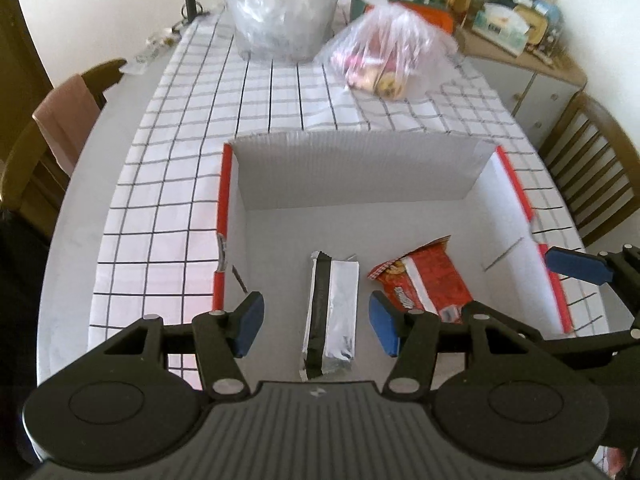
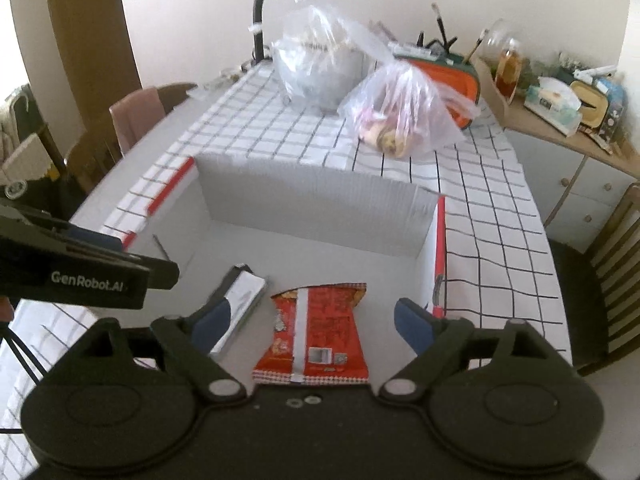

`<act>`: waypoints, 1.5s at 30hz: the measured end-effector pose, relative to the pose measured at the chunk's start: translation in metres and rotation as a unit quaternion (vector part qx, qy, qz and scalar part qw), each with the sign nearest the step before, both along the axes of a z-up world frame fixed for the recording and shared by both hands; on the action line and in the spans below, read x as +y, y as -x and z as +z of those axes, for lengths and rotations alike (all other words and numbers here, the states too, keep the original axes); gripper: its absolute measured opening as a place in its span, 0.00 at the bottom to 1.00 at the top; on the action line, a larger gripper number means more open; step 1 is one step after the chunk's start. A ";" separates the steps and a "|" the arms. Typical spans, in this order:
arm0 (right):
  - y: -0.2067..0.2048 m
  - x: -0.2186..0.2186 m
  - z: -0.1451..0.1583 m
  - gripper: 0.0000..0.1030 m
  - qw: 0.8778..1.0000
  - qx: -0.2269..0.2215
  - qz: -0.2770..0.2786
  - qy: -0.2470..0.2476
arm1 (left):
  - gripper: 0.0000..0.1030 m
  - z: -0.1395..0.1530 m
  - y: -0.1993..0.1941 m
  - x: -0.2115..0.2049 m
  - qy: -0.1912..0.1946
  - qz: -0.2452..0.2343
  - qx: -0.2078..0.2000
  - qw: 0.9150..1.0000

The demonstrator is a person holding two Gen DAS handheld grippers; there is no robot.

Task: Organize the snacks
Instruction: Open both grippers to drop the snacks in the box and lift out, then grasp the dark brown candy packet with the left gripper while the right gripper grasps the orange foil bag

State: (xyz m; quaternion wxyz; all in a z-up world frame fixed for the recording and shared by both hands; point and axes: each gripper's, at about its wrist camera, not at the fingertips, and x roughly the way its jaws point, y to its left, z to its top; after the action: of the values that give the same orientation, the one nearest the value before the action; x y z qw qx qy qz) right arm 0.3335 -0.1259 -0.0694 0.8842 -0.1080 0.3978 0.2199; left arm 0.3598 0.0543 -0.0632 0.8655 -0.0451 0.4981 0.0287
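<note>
Two black handheld grippers are hovering over an open white cardboard box [image 1: 352, 168] on a checked tablecloth [image 1: 192, 152], the left gripper [image 1: 316, 320] spread above a silver snack packet [image 1: 332, 316] and the right gripper [image 2: 310, 320] spread above a red snack packet [image 2: 316, 332], both packets lying side by side on the box floor, neither pinched.

Two packets, the silver packet [image 1: 330, 312] and red packet [image 1: 424, 280], are occupying the box's [image 1: 360, 164] lower floor; the upper floor is lying free, its walls hemming it.
</note>
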 end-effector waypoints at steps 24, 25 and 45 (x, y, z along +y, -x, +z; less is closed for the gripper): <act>0.115 -0.013 0.053 0.99 0.997 -0.050 0.008 -0.066 | 0.72 0.064 0.134 0.012 0.015 -0.008 -0.094 0.995; 0.118 -0.014 0.054 0.99 0.996 -0.050 0.008 -0.069 | 0.72 0.064 0.138 0.013 0.014 -0.009 -0.094 0.995; 0.166 -0.029 -0.017 1.00 0.992 0.037 -0.072 -0.092 | 0.79 0.008 0.203 0.054 0.012 0.020 -0.050 0.998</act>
State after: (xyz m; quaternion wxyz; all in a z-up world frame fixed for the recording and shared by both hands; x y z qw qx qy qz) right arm 0.1680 -0.1545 -0.0862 0.8887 0.0108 0.4148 0.1949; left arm 0.1567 0.1087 -0.0555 0.8879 -0.0672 0.4535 0.0377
